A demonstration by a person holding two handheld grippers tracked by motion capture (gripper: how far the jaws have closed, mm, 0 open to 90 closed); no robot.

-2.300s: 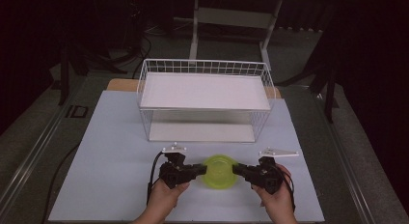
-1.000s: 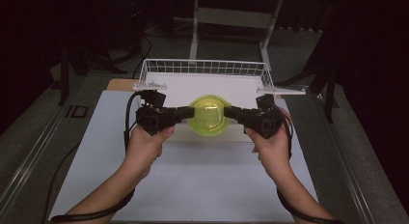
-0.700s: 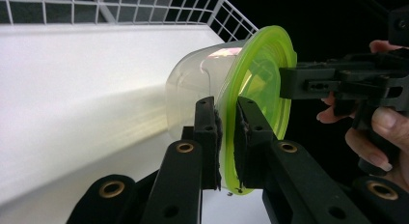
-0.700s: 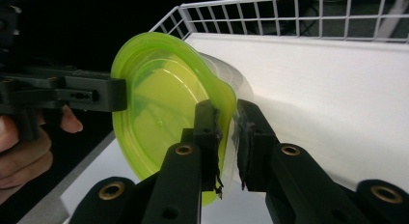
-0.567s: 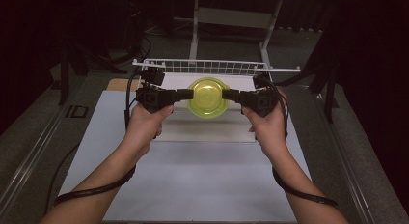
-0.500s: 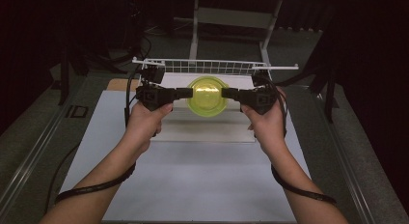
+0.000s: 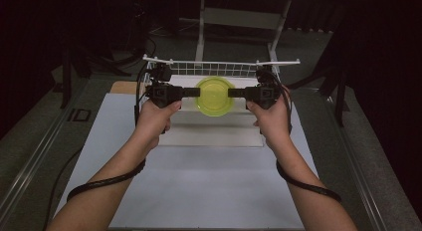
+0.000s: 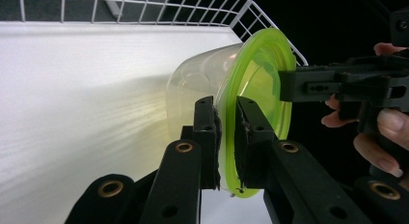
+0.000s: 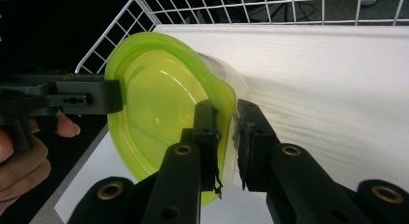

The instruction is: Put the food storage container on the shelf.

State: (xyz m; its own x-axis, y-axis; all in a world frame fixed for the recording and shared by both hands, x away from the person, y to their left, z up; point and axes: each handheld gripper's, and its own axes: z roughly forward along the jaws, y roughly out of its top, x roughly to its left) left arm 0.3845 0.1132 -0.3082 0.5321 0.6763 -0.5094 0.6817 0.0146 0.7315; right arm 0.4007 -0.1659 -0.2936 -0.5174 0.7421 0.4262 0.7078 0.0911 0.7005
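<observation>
A clear round container with a lime-green lid (image 7: pixel 215 95) hangs in the air over the white shelf of a wire rack (image 7: pixel 209 69). My left gripper (image 7: pixel 197 92) is shut on the lid's left rim, and my right gripper (image 7: pixel 231 92) is shut on its right rim. In the left gripper view the jaws (image 8: pixel 226 137) pinch the green rim, with the clear tub (image 8: pixel 197 89) behind it. In the right gripper view my right gripper (image 9: pixel 226 137) clamps the bent lid edge (image 9: pixel 159 118), and the other gripper holds the far rim.
The white wire rack has a raised mesh rim (image 9: pixel 270 7) around its shelf (image 8: pixel 87 98) and stands at the back of the white table mat (image 7: pixel 199 181). Dark stands and a metal frame (image 7: pixel 239 17) lie beyond the table.
Both grippers have lifted the container from the table front and carried it forward and up, over the rack's shelf. In the last half second it moved slightly farther.
</observation>
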